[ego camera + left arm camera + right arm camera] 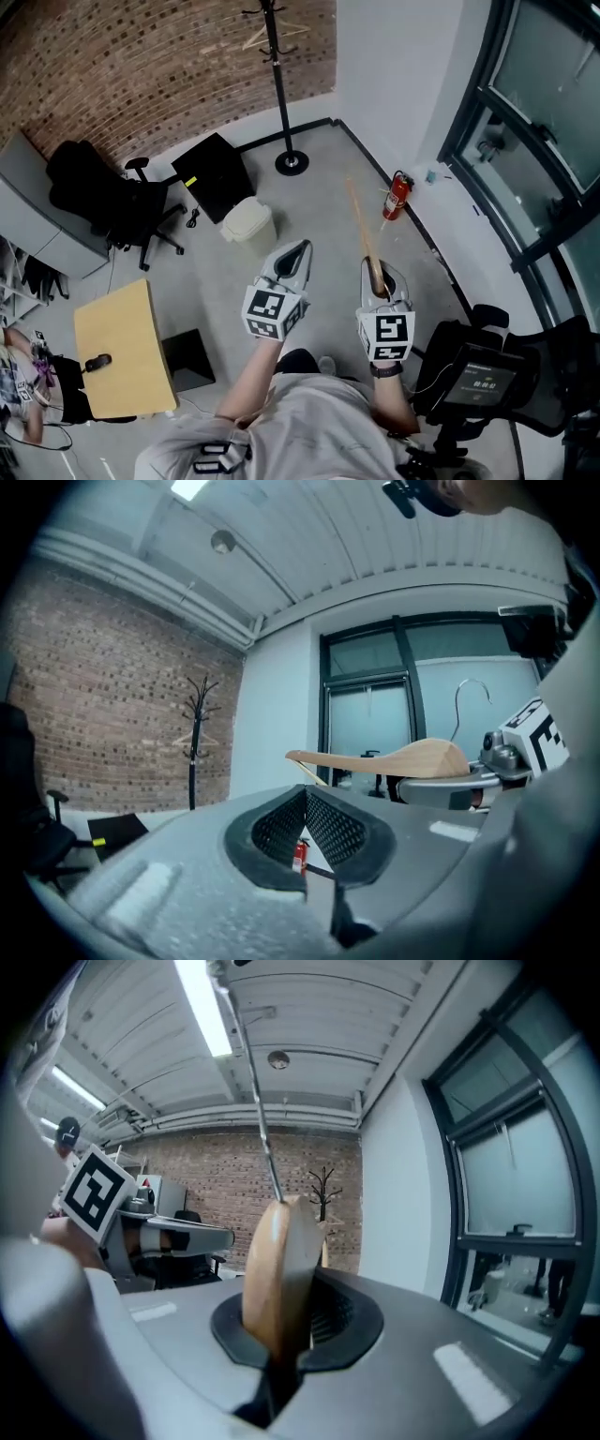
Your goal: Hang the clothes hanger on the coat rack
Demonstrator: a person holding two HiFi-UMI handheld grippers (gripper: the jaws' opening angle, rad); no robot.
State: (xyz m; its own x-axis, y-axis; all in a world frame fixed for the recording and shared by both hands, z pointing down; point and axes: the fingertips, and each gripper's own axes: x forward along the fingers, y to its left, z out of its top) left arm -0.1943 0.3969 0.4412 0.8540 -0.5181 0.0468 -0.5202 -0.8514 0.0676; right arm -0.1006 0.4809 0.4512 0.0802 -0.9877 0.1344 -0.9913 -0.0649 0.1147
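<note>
**newbie_q:** ok, who's actually got the hanger here, and where's it sitting?

**rig_watcher:** Going left to right: the left gripper point(305, 794) has zilch. Its tips meet and there's nothing between them. The right gripper point(377, 272) is clamped down on the wooden clothes hanger point(360, 217), pinching the thick middle bit just under the wire hook point(266, 1138). In the right gripper view the wood stands edge-on in the jaws and pretty much fills them. From the head view, one arm of the hanger pokes out past the jaw tips toward the far side of the room. The two grippers are side by side but apart, and the left one isn't touching the hanger.

**newbie_q:** and the rack? what's the room like?

**rig_watcher:** There's a grey concrete floor point(319, 197). Near left is a light wooden table point(117, 328). Farther back there's a black office chair point(112, 202) by the brick wall point(141, 66), then a flat black case point(214, 173) and a white bin point(248, 221). The black coat rack point(277, 75) stands at the far wall, well apart from both grippers. It's got a pale hanger point(272, 36) hanging on it. Right of that is a red fire extinguisher point(398, 195) by the white wall, then tall dark-framed windows point(544, 122).
</note>
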